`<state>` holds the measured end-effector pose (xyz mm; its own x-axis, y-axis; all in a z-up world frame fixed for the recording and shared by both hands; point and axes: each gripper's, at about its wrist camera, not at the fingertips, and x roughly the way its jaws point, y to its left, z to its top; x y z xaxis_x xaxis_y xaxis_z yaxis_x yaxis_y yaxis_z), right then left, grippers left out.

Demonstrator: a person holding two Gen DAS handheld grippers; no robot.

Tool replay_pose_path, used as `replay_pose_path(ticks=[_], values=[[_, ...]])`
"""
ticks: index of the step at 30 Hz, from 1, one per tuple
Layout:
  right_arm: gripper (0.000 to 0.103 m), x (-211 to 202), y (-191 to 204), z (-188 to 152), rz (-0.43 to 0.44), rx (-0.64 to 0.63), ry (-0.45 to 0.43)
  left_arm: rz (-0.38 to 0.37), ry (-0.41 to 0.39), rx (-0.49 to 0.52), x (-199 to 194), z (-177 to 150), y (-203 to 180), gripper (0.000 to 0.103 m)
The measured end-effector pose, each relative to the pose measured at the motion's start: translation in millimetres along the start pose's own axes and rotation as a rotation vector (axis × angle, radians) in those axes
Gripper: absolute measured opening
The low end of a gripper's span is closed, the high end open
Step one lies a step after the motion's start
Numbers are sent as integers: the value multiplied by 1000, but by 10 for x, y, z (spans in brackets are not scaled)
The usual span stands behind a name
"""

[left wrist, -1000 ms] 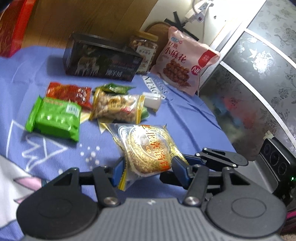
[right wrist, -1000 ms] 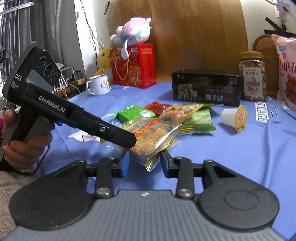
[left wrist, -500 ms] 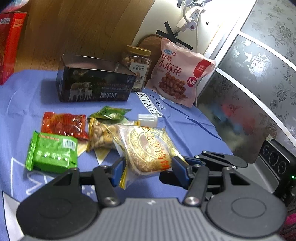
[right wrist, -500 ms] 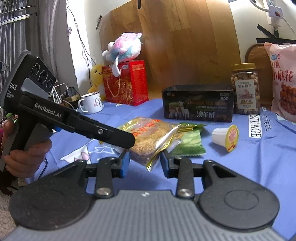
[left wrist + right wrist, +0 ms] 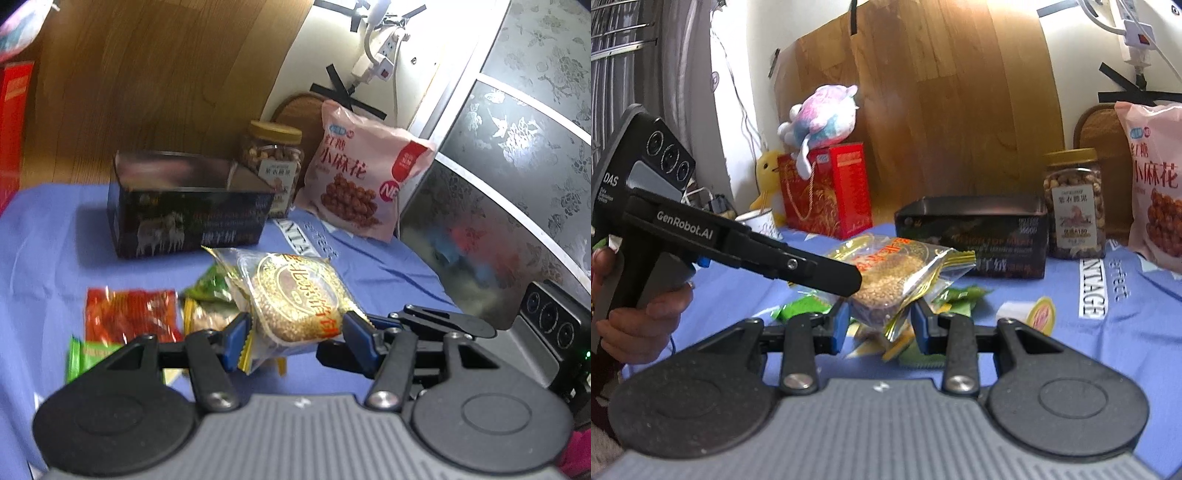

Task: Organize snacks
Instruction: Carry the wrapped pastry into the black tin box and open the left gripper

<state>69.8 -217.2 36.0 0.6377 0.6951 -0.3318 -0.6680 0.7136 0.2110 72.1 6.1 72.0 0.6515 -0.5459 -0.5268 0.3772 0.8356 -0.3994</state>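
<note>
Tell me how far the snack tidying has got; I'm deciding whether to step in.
Nothing looks put away yet: no snack shows in the black tin. In hand: the sesame cake packet, gripped by the left gripper and right gripper above the blue cloth. Left: the red packet, green packet and jelly cup lie loose.

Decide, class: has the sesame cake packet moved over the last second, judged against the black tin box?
Yes. The sesame cake packet, between both grippers, has risen off the cloth and come toward the black tin box, now overlapping its lower edge.
</note>
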Motion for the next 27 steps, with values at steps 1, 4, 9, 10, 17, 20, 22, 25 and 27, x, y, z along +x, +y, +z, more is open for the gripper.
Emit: replay_pose_path(ticks=[1, 4, 9, 10, 17, 20, 22, 25, 27], values=[[39, 28, -22, 30, 0, 3, -2, 3, -4, 2, 19, 34, 4, 55], [39, 116, -77, 136, -6, 1, -11, 7, -18, 9, 69, 193, 61, 55], [39, 294, -221, 355, -19, -6, -41, 29, -52, 34, 171, 519, 120, 55], [39, 342, -262, 407, -23, -7, -47, 37, -60, 45, 198, 583, 130, 55], [39, 786, -615, 706, -53, -6, -61, 97, -85, 62, 608, 1040, 319, 56], [39, 1026, -798, 820, -57, -2, -49, 118, -99, 46, 792, 1209, 465, 56], [40, 1198, -916, 890, -58, 5, -39, 135, -108, 23, 926, 1295, 585, 56], [42, 1456, -1065, 938, -70, 27, -8, 188, -105, 13, 1153, 1338, 756, 63], [49, 1589, -1105, 930, -119, 34, 14, 233, -100, 19, 1263, 1338, 813, 67]])
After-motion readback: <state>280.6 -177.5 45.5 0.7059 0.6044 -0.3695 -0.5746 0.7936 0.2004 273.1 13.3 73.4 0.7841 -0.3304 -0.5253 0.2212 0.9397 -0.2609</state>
